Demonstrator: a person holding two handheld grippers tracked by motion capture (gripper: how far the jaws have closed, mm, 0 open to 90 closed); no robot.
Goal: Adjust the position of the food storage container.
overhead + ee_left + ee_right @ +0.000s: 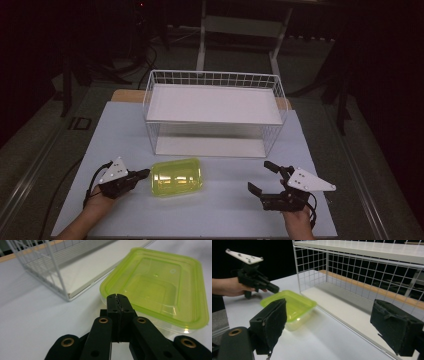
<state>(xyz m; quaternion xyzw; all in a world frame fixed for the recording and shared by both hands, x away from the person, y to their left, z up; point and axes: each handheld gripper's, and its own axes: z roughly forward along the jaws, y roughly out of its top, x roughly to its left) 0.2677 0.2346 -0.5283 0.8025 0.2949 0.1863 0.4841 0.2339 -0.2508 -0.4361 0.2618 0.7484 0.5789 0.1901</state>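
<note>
— What lay before the white wire rack (214, 113)?
— A translucent green plastic container (176, 177), rounded corners, on the matte table (90, 150). The left gripper (142, 173), jaws pressed together, sat at its edge; the right gripper (262, 177) gaped, well apart.

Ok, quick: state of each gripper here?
Left gripper: shut, empty, tip at the edge of the green lidded container.
Right gripper: open, holding nothing.

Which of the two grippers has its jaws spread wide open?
The right gripper, away from the green box: its jaws stand far apart. The left gripper, at the box's edge, has its jaws pressed together.
</note>
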